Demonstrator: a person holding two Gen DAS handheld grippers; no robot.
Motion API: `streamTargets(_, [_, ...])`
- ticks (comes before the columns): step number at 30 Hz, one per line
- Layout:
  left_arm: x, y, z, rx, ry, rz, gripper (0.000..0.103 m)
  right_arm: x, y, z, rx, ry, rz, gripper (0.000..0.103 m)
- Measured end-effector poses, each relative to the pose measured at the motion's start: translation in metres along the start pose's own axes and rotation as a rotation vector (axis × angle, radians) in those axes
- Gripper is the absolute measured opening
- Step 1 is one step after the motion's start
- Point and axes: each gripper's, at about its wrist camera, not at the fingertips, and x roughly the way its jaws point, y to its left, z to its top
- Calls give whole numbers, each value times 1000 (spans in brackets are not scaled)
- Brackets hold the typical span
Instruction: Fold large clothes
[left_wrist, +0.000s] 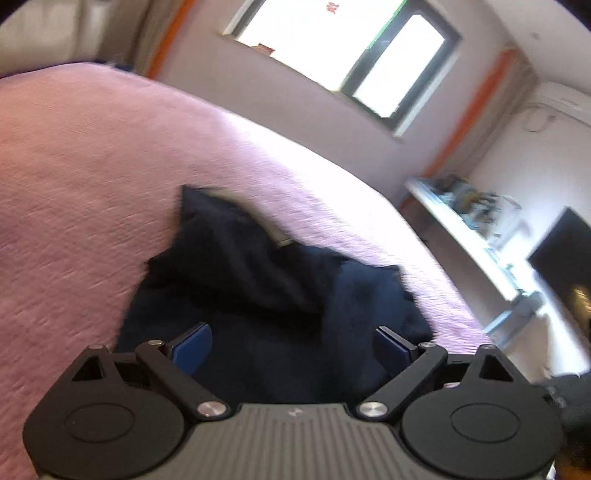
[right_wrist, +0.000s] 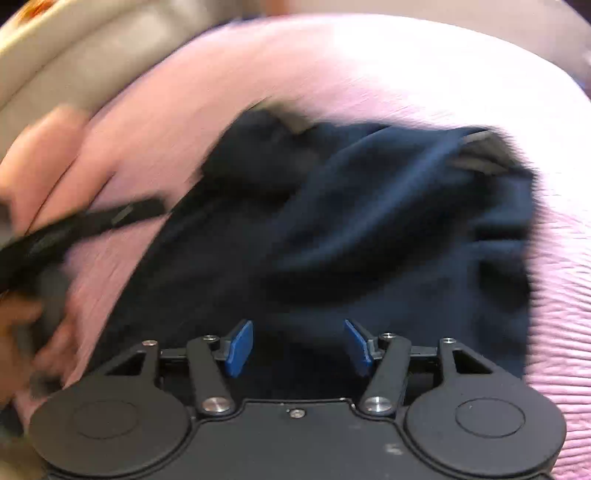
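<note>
Pink bed fills both views. Dark garment bunched mid-frame, not flat. Risk: folding it rumpled traps creases, or a grab lifts several layers. Left gripper and right gripper both gape wide, empty, garment just beyond and beneath their pads.
</note>
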Motion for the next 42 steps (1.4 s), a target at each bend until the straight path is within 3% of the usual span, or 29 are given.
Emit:
streamTargets(1, [8,-6,4,0,7,-44,95,1,-14,1,31,-24,-39,63])
streamTargets(3, [34,-20,9,-15,26,-134,95,14,-38,7,91,-44,-123,30])
streamTargets(6, [81,-42,8,-23,89,-273,89,50,-43,-14,217,-16,-125,23])
streamTargets(8, [114,-47,1,-32,158,-310,83,69,-46,-29,261,34,-111,23])
streamTargets(10, [139,-38,-13,-84,225,-261,79,81,-39,-49,249,43,-138,22])
streamTargets(11, [147,-31,-22,-107,249,-228,77,75,-34,-56,226,1,-147,23])
streamTargets(12, [149,-23,-31,-118,267,-200,67,73,-30,-60,200,-1,-149,23])
streamTargets(13, [146,-17,-38,-114,265,-181,46,70,-28,-65,173,-4,-153,23])
streamTargets(14, [140,-11,-43,-113,256,-151,37,64,-27,-71,150,-10,-152,23])
streamTargets(16, [125,1,-48,-173,260,-107,23,54,-28,-84,119,-41,-140,24])
streamTargets(17, [118,9,-49,-226,267,-99,20,47,-27,-92,97,-54,-141,26])
streamTargets(18, [108,15,-51,-281,271,-90,19,39,-27,-100,74,-43,-149,37])
streamTargets(20, [79,14,-50,-305,268,-6,41,23,-23,-110,50,-14,-185,52])
streamTargets(21, [66,13,-50,-285,264,50,64,14,-25,-117,44,-12,-202,52])
streamTargets(22, [47,11,-52,-269,247,101,80,3,-28,-125,44,-10,-209,52])
streamTargets(23, [27,10,-53,-262,222,143,83,-10,-30,-132,47,-7,-212,52])
streamTargets(25, [-13,12,-58,-275,199,186,81,-33,-37,-148,48,-9,-219,52])
streamTargets(27, [-42,17,-63,-312,227,188,79,-42,-42,-167,5,-5,-227,53])
streamTargets(29, [-62,20,-70,-306,269,241,80,-48,-40,-182,-40,42,-247,53])
streamTargets(31, [-79,20,-73,-295,318,316,80,-52,-42,-191,-28,71,-233,65])
streamTargets(33, [-94,22,-76,-301,332,343,80,-58,-48,-201,32,87,-207,75])
streamTargets(39, [-114,48,-91,-278,405,391,81,-63,-67,-236,242,188,-240,78])
streamTargets(42, [-125,63,-102,-321,436,385,81,-69,-74,-252,356,227,-255,78])
